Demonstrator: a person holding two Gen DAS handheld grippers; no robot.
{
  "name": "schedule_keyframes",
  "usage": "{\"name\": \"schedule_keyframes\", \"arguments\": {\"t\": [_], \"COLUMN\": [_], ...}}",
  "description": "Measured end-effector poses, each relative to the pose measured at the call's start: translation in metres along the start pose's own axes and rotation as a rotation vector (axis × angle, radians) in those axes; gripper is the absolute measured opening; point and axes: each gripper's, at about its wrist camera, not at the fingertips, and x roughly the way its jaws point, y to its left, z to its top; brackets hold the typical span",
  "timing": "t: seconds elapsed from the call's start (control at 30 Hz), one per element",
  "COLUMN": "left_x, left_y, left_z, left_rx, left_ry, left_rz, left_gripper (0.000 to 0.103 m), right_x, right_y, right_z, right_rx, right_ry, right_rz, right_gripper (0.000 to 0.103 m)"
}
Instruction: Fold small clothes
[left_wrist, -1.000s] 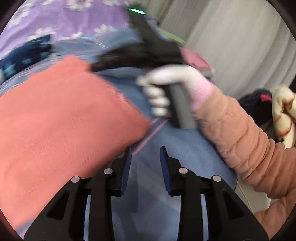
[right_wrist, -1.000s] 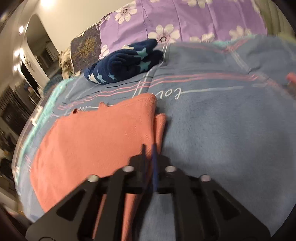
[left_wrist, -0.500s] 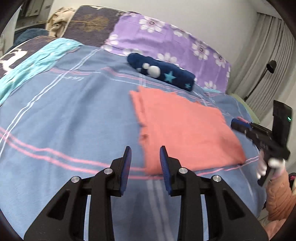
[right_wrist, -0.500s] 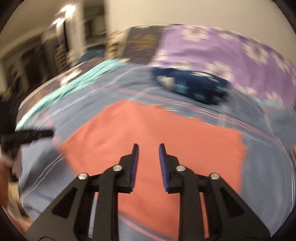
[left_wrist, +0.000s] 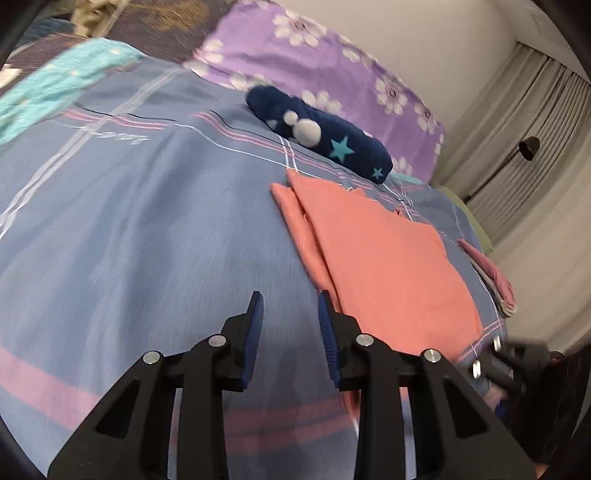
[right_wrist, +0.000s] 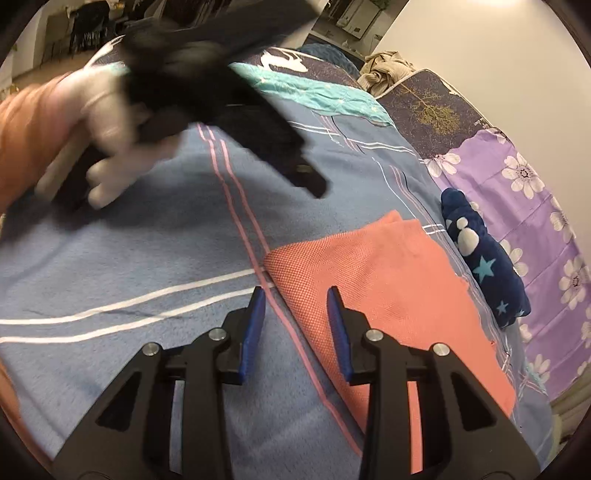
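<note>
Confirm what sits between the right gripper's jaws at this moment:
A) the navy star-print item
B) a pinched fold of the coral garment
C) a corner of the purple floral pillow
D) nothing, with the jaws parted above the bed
D: the right gripper has its jaws parted with nothing clamped, only the blue blanket and the edge of the folded coral garment lying flat beyond them; the jaws have just been opening.
</note>
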Motion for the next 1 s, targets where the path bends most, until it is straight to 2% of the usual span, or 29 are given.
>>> {"name": "schedule_keyframes", "arguments": {"t": [0.17, 0.33, 0.4, 0.43, 0.47, 0.53, 0.7, 0.77, 0.83, 0.87, 1.0], "left_x": [0.05, 0.074, 0.087, 0.093, 0.096, 0.103, 0.092, 0.09, 0.089, 0.087, 0.078], "left_y": [0.013, 0.024, 0.024, 0.022, 0.02, 0.019, 0.031, 0.028, 0.023, 0.021, 0.013], "left_z": [0.039, 0.059, 0.069, 0.072, 0.074, 0.075, 0.07, 0.072, 0.074, 0.076, 0.079], "left_rx": [-0.026, -0.098, -0.106, -0.091, -0.079, -0.072, -0.118, -0.105, -0.086, -0.074, -0.033], "left_ry": [0.087, 0.095, 0.106, 0.106, 0.107, 0.105, 0.034, 0.021, 0.006, -0.007, -0.058], "left_rz": [-0.083, -0.184, -0.172, -0.157, -0.149, -0.147, -0.215, -0.219, -0.217, -0.221, -0.219], "left_gripper": [0.031, 0.031, 0.031, 0.022, 0.007, 0.005, 0.003, 0.003, 0.003, 0.003, 0.003], "right_x": [0.014, 0.017, 0.021, 0.024, 0.029, 0.036, 0.042, 0.044, 0.049, 0.051, 0.02], "right_y": [0.013, 0.019, 0.015, 0.015, 0.016, 0.02, 0.038, 0.035, 0.032, 0.03, 0.022], "right_z": [0.0, -0.003, -0.001, 0.001, 0.003, 0.007, 0.008, 0.009, 0.011, 0.012, 0.018], "right_rx": [-0.063, -0.089, -0.087, -0.091, -0.098, -0.11, -0.179, -0.177, -0.172, -0.171, -0.108], "right_ry": [0.027, 0.027, 0.032, 0.035, 0.04, 0.044, 0.029, 0.033, 0.046, 0.047, -0.056], "right_rz": [-0.058, -0.074, -0.075, -0.082, -0.104, -0.154, -0.247, -0.249, -0.225, -0.228, -0.177], "right_gripper": [0.034, 0.036, 0.036, 0.036, 0.036, 0.036, 0.036, 0.032, 0.004, 0.005, 0.004]}}
